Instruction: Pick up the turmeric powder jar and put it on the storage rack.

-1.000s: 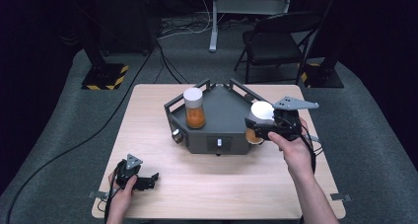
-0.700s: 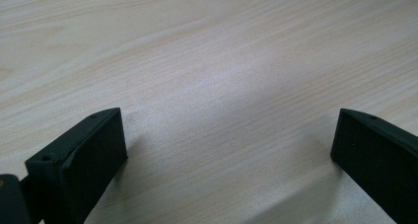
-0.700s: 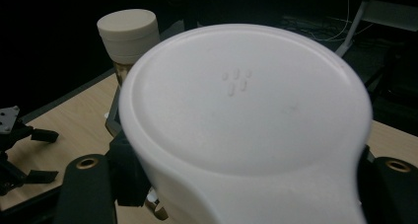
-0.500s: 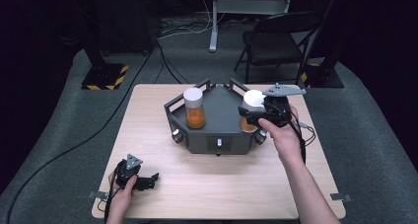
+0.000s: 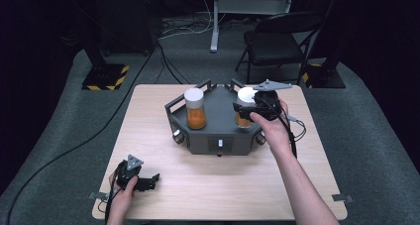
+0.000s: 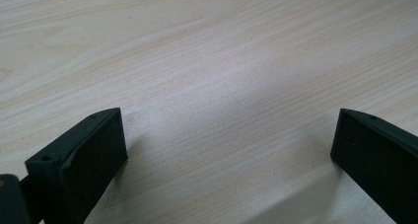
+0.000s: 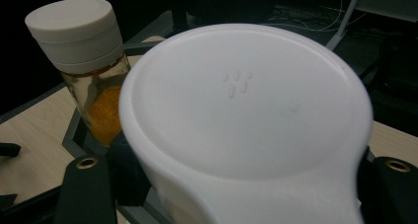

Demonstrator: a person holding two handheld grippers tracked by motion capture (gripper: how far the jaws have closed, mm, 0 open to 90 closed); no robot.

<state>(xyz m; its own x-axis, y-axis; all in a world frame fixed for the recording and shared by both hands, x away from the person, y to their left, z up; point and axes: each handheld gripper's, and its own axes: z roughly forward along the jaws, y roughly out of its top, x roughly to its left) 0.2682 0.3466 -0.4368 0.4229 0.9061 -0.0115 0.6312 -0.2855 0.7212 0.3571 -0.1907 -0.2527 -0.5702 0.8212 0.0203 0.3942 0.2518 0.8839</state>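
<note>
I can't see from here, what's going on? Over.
Right gripper shut on white-lidded jar, over grey stand. Left gripper open, empty, on table. Second jar beside, not blocking.

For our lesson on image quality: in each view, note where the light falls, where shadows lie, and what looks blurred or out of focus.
High view: the table is lit, the room behind it nearly black. Left gripper view: sharp wood grain, with soft shadows beside the left gripper jaws. Right gripper view: the held jar's white lid looms close and soft-edged, evenly lit; the other jar is clearer.
</note>
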